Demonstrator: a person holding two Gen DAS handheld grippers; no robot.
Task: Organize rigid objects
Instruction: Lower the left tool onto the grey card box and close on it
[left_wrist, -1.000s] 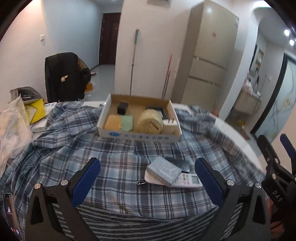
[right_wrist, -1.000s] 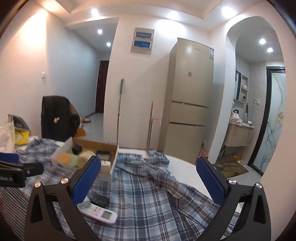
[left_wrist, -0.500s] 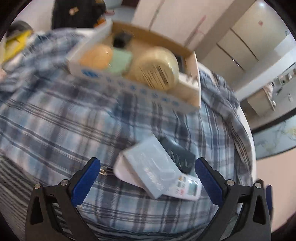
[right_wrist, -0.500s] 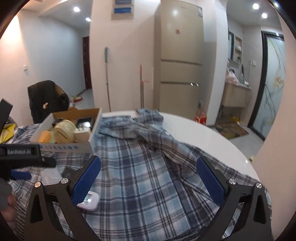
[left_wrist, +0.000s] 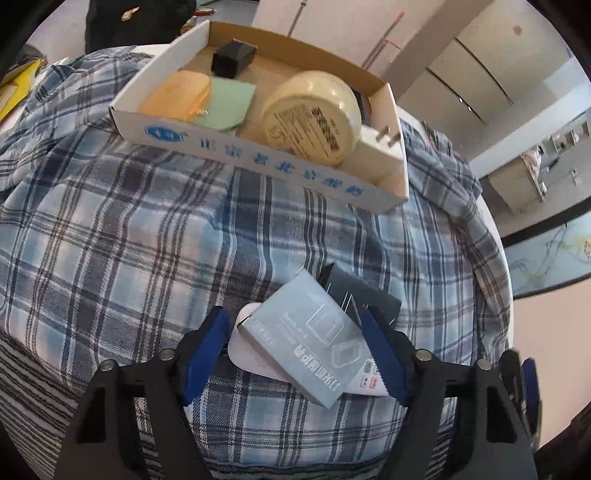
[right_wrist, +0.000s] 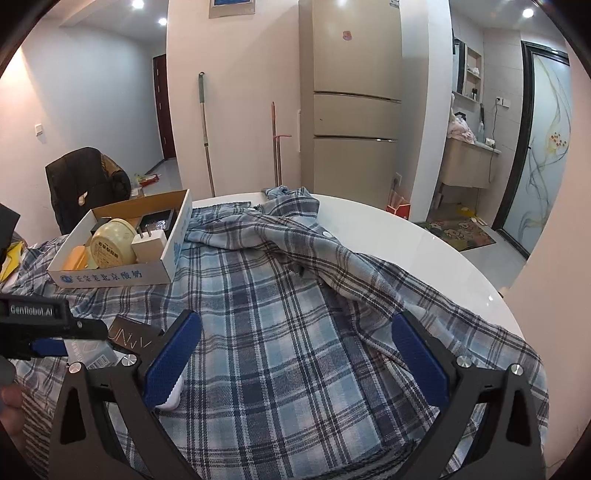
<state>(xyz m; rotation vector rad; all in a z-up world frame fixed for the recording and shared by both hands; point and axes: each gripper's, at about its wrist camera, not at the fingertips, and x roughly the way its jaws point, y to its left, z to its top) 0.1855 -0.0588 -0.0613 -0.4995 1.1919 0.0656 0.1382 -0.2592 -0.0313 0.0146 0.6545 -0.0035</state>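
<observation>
Two grippers in play | left gripper (left_wrist: 295, 354) part-open, straddling the pale box (left_wrist: 310, 336) atop a white remote (left_wrist: 251, 354) near the table's front edge (grasp step, not clamped) | next: close, carry to cardboard tray (left_wrist: 258, 162) | right gripper (right_wrist: 295, 354) open, empty.

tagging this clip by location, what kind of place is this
Most likely a home, in a dining or kitchen-side area: a tall fridge, a mop leaning on the wall, and a round white table draped with a plaid shirt.
</observation>
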